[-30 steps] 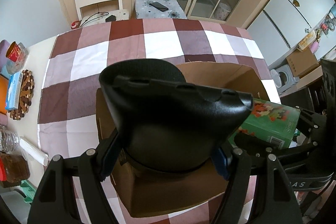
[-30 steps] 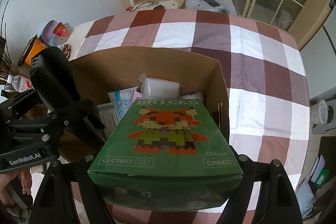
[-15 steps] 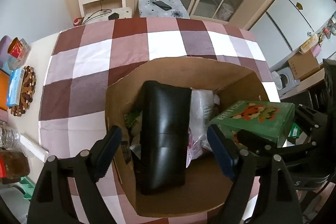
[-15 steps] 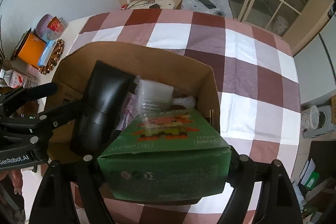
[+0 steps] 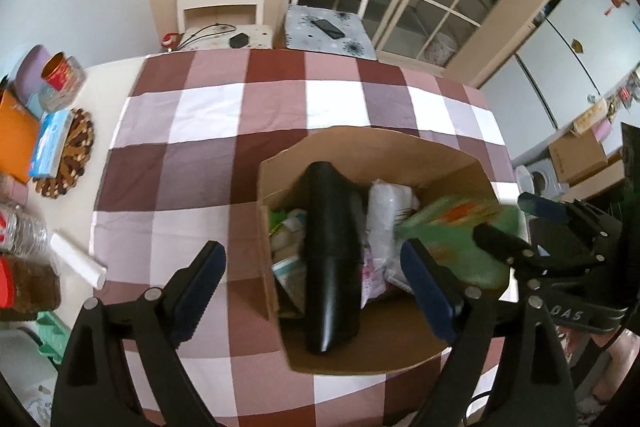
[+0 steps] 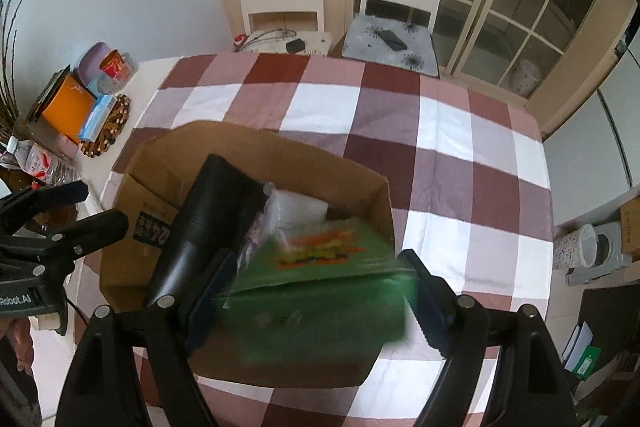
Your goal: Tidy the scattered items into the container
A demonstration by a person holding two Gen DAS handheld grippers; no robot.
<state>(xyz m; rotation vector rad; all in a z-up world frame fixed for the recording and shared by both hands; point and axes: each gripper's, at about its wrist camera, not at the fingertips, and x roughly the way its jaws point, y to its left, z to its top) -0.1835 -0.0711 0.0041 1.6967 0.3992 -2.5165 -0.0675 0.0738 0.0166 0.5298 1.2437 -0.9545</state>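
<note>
- Below and ahead of the left gripper [image 5: 314, 281], whose jaws stand wide apart and have just been opening, a black pouch [image 5: 332, 259] lies lengthwise inside the cardboard box [image 5: 384, 147]; nothing is pressed between the pads.
- Only the left wrist view shows the box's interior clearly: a white packet [image 5: 386, 211] lies just right of the pouch, with smaller packets [image 5: 288, 251] to its left, and the blurred green brick box [image 5: 452, 227] lies at the far right, beyond the right-hand jaw.
- The same view shows the right gripper [image 5: 532, 223] from outside, at the box's right rim.
- From the right wrist view, the right gripper [image 6: 306, 297] has its jaws apart on either side of the green brick box [image 6: 320, 291], which is smeared by motion; whether the pads still touch it cannot be told.
- Uniquely here, the pouch [image 6: 208, 227] appears left of the jaws, leaning on the box wall [image 6: 260, 151], and the left gripper [image 6: 60, 223] appears at the left edge.
- Both views show the checked tablecloth [image 5: 240, 115] under the box.
</note>
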